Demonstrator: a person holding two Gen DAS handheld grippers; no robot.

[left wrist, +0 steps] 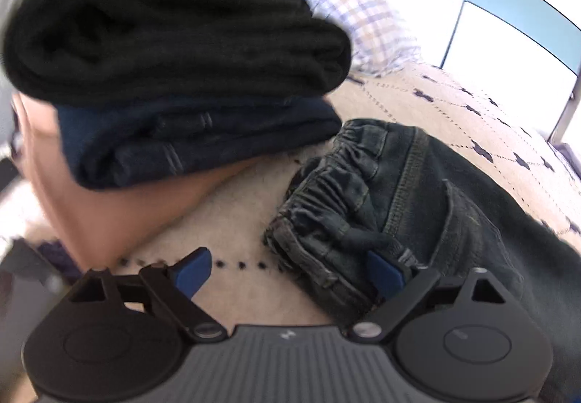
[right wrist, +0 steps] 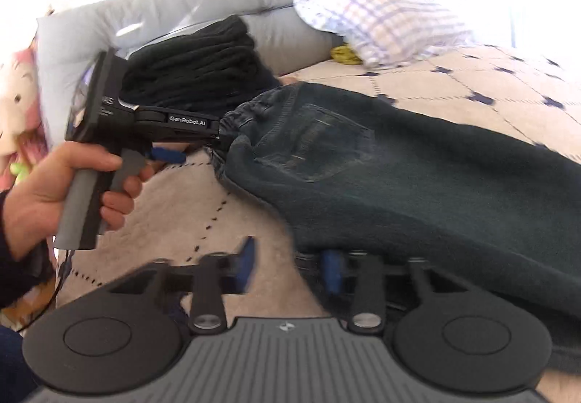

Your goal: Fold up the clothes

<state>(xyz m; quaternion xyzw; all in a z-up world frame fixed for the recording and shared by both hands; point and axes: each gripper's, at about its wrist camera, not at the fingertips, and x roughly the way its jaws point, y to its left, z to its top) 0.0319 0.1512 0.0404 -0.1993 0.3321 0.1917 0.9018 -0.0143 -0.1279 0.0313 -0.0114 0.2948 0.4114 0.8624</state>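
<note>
Dark washed jeans (right wrist: 399,170) lie flat on the beige quilt (right wrist: 174,207), waistband toward the left. In the left wrist view the elastic waistband (left wrist: 348,207) is right in front of my left gripper (left wrist: 290,274), which is open; its right blue pad (left wrist: 385,274) touches the waistband edge. The left gripper also shows in the right wrist view (right wrist: 192,149) at the waistband. My right gripper (right wrist: 290,267) is open at the jeans' near edge, its right pad (right wrist: 332,272) partly under the cloth.
A stack of folded clothes, black knit (left wrist: 174,25) over dark blue denim (left wrist: 196,138), sits at the back left. A checked pillow (right wrist: 385,21), a grey headboard (right wrist: 218,0) and plush toys (right wrist: 18,112) lie beyond. Windows (left wrist: 508,3) at right.
</note>
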